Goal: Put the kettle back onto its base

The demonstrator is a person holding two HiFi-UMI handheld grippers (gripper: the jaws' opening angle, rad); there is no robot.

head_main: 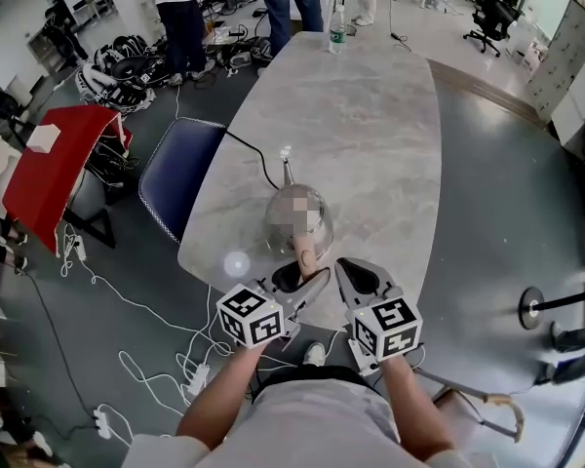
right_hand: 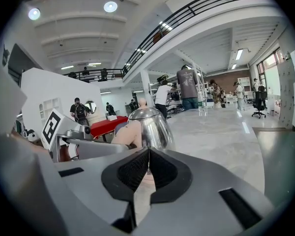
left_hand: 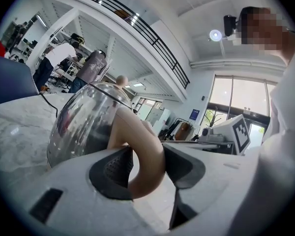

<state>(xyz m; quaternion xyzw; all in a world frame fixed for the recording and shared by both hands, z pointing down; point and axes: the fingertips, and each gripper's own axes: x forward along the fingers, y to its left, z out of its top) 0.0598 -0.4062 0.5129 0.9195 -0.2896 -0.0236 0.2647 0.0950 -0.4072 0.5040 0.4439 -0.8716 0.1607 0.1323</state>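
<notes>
A shiny steel kettle (head_main: 297, 224) with a tan handle (head_main: 305, 256) stands near the front edge of the marble table (head_main: 370, 115). A black cord (head_main: 258, 159) runs up to it; I cannot see the base beneath it. My left gripper (head_main: 307, 279) has its jaws round the handle. In the left gripper view the handle (left_hand: 142, 156) fills the gap of the left gripper (left_hand: 147, 166), both pads against it, behind the kettle (left_hand: 83, 127). My right gripper (head_main: 356, 276) sits just right of it, shut and empty. The right gripper (right_hand: 147, 168) faces the kettle (right_hand: 150, 127).
A water bottle (head_main: 337, 29) stands at the table's far end, where people stand. A blue chair (head_main: 171, 178) sits at the table's left side, with a red-covered stand (head_main: 54, 164) beyond it. Cables (head_main: 127, 359) trail on the floor.
</notes>
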